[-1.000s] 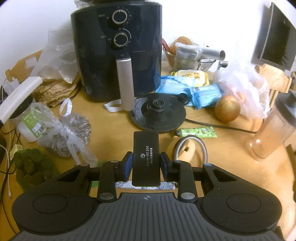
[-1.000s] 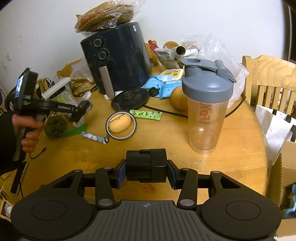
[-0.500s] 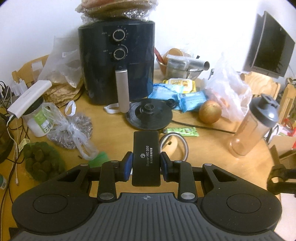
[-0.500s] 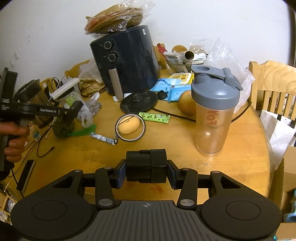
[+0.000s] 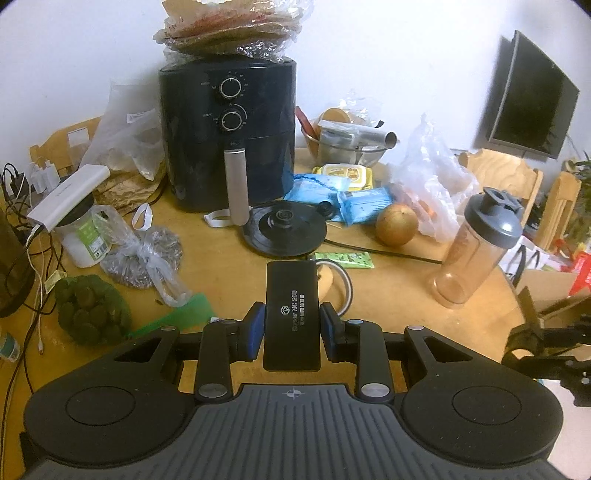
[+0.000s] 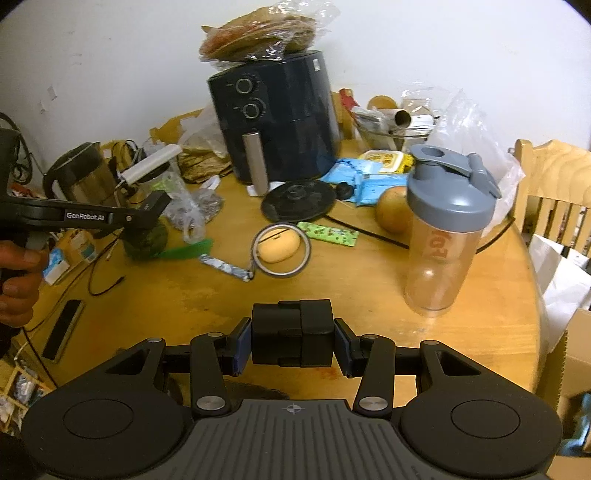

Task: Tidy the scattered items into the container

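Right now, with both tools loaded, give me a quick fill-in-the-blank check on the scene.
1. The left tool is shut on a flat black ____ printed with white lettering.
2. The bagged flatbreads lie on top of the ____.
3. The shaker bottle has a lid coloured ____.
4. The yellow case lies inside a metal ____.

Missing words: case; air fryer; grey; ring
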Available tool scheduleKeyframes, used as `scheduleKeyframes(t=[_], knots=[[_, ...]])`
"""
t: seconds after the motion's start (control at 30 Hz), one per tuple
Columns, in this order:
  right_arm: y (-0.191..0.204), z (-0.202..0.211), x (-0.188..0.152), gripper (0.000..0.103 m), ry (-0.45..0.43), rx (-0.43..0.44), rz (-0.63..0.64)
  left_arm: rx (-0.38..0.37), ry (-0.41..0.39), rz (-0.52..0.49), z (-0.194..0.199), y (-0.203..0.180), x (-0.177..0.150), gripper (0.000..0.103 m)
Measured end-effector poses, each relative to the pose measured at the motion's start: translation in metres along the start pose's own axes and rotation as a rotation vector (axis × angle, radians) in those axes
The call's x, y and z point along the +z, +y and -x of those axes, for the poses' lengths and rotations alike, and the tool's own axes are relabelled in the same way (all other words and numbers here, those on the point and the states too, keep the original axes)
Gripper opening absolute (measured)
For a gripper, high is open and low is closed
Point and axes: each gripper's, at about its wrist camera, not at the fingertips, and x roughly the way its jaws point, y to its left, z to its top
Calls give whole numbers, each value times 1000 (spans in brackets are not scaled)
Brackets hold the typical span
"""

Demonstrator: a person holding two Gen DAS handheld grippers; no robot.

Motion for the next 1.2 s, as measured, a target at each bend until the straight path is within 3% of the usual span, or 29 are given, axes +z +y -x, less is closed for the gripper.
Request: scheduleKeyframes(t=[0.17,0.27,0.3,0.47,0.53,0.6,0.7,0.87,0.97,1.2], knots=[[6,6,0,47,-3,60,-11,-4,0,3,9,-4,-7,31],[10,7,0,26,5,96,-1,-12,0,0,15,-7,-12,31],[13,6,-1,24,11,101,10,-16,3,-5,17,-9,-15,31],[16,10,-12,25,12,73,45,-19,24,20,26,-11,-29,31],[12,10,-17,46,13,43,36,-20,33,37,28,-11,-35,31],[7,9,-22,74,19,0,35,-23,43,52,29,-13,-41,31],[-2,10,-30,90,27,-53,28,-34,57,68,30,-17,-49,31],[-26,11,-49,102,46,-197,-22,-54,80,80,30,-25,-59,31],[-42,15,-60,103,62,-225,-56,-63,89,85,29,-30,-62,31],[-42,15,-74,103,75,-282,-4,-76,96,71,29,-42,-64,31]])
